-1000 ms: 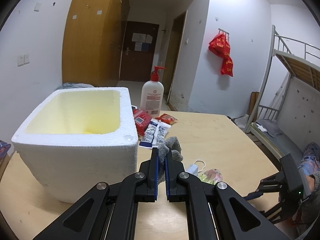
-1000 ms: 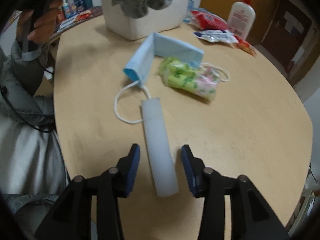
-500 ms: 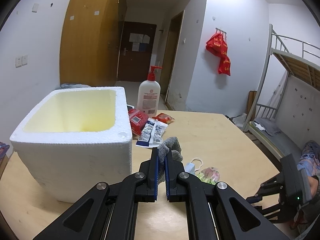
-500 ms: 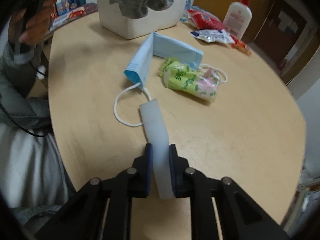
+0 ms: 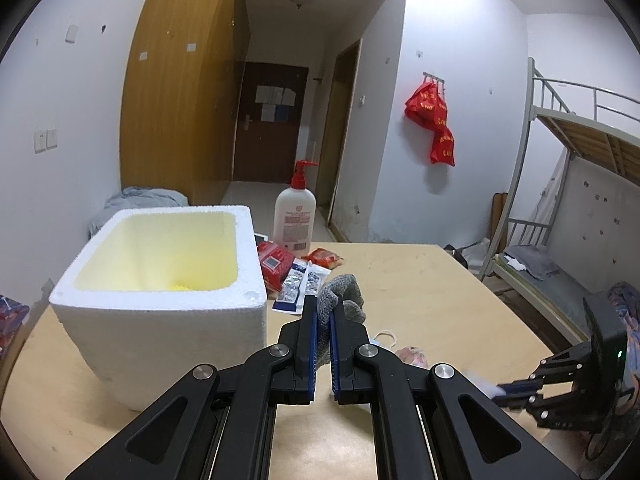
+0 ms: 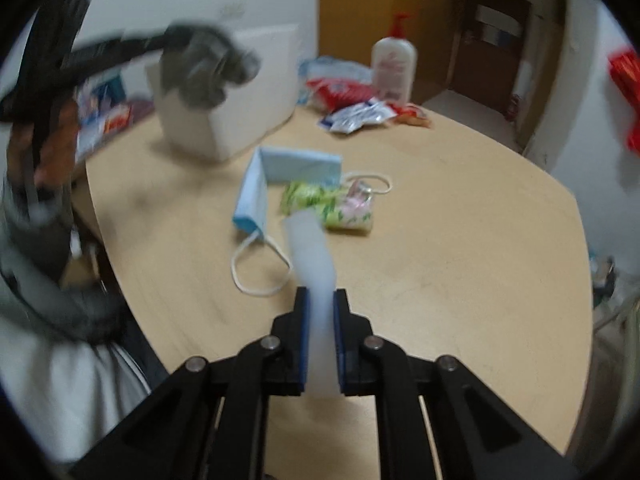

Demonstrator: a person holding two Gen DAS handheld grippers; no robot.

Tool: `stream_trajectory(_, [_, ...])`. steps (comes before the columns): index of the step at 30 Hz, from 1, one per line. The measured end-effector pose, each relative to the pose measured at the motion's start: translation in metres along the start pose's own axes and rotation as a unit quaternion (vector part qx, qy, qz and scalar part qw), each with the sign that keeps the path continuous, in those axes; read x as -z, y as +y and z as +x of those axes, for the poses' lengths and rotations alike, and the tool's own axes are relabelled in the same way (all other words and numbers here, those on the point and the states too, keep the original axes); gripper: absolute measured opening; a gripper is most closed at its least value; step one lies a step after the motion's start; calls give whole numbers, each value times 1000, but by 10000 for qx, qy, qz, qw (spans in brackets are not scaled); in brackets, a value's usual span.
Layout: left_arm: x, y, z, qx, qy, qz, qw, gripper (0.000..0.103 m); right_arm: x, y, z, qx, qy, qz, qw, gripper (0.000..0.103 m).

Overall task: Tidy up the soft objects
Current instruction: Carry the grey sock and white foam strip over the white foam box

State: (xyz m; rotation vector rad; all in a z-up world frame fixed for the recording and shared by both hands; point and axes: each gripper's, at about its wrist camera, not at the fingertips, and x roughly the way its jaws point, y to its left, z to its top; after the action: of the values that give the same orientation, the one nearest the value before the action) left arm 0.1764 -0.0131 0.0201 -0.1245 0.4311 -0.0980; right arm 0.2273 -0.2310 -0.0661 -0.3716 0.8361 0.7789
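My left gripper (image 5: 323,305) is shut on a grey knitted glove (image 5: 342,294), held in the air to the right of a white foam box (image 5: 160,292) with a yellow inside. The glove (image 6: 208,68) also shows blurred in the right wrist view. My right gripper (image 6: 320,296) is shut on a long white foam strip (image 6: 310,248), lifted off the round wooden table (image 6: 460,240). On the table lie a folded blue face mask (image 6: 280,176) with white loops and a green-and-pink tissue packet (image 6: 332,204). The right gripper (image 5: 500,392) appears at the right edge of the left wrist view.
A lotion pump bottle (image 5: 294,216), red snack bags (image 5: 274,262) and blue-white sachets (image 5: 300,286) lie behind the box. A person's hand (image 6: 52,148) and grey sleeve are at the left. A bunk bed (image 5: 560,208) stands right of the table.
My right gripper closed on the white foam strip and lifted it off the table, tilting up. My left gripper rose a little with the glove still held.
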Motion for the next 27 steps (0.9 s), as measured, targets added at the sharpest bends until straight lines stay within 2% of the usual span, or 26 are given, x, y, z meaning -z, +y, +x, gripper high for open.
stream_trajectory(4, [-1,-4,-9,15,-42,120,9999,5,4,-5,-16,-88,-622,681,9957,13])
stream_trajectory(11, [-4,-1,-31,20,-170,183,9997,5,-1,0,-39,-266,-1489,1194,9813,13])
stream_trajectory(19, [-4,6,-57,-96,-341,195,9992,5,-18,17,-50,-539,-2001,1218,9707,13])
stream_trajectory(27, [-2,23,-77,-284,-437,164,9985,5,-31,34,-47,-647,-2153,1148,9676,13])
